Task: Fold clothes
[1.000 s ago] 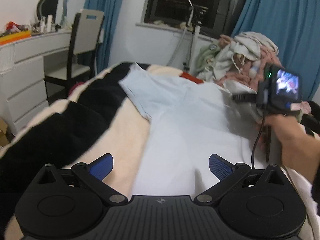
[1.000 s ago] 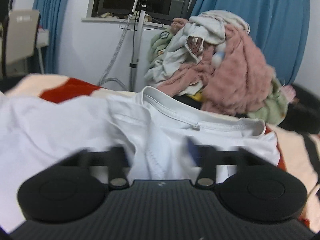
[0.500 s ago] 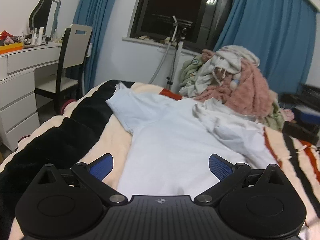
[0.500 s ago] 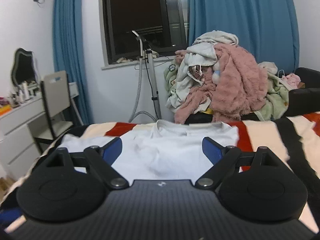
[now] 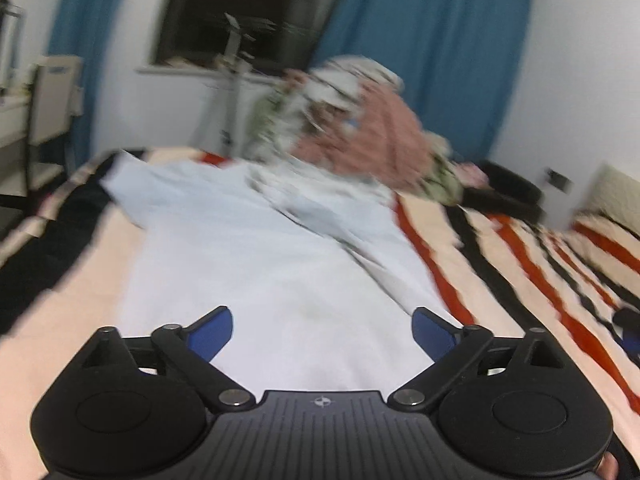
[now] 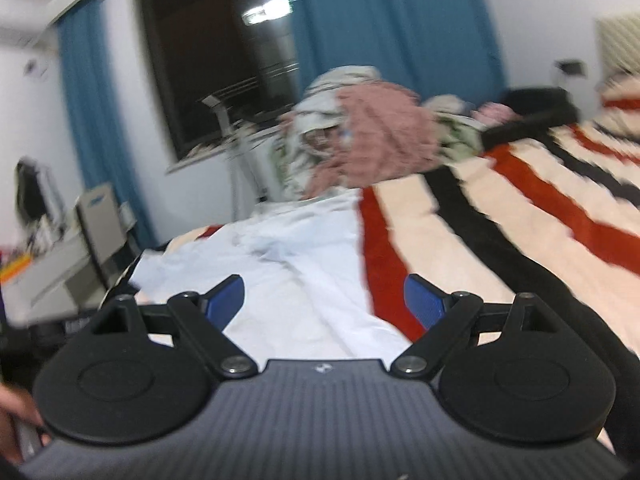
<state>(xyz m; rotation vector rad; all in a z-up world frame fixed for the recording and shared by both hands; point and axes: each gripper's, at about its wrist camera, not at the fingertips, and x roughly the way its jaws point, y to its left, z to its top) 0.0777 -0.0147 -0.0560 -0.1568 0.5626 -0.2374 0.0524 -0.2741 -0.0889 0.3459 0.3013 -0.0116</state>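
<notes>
We are holding the left gripper point(image 5: 322, 330) over the near end of the white T-shirt point(image 5: 256, 264), its jaws spread and empty, having just been closing a little. The shirt is lying flat on the striped blanket point(image 5: 520, 264). Our right gripper point(image 6: 324, 300) is hovering released above the shirt's right edge. A clothes pile point(image 6: 360, 136) is sitting at the far end.

Place: I read this as a home bedroom.
Bed: cream fleece blanket with red and black stripes point(image 6: 520, 216) fills my 3 o'clock side.
Window: dark night-time window point(image 6: 224, 64) at 12, long blue curtains point(image 6: 392, 20) either side.
Laundry: heap of pink, white and green unfolded clothes point(image 5: 360, 128) beneath it.
Furniture: white dressing table point(image 6: 44, 272) and pale-backed chair point(image 6: 100, 220) at 9.
</notes>
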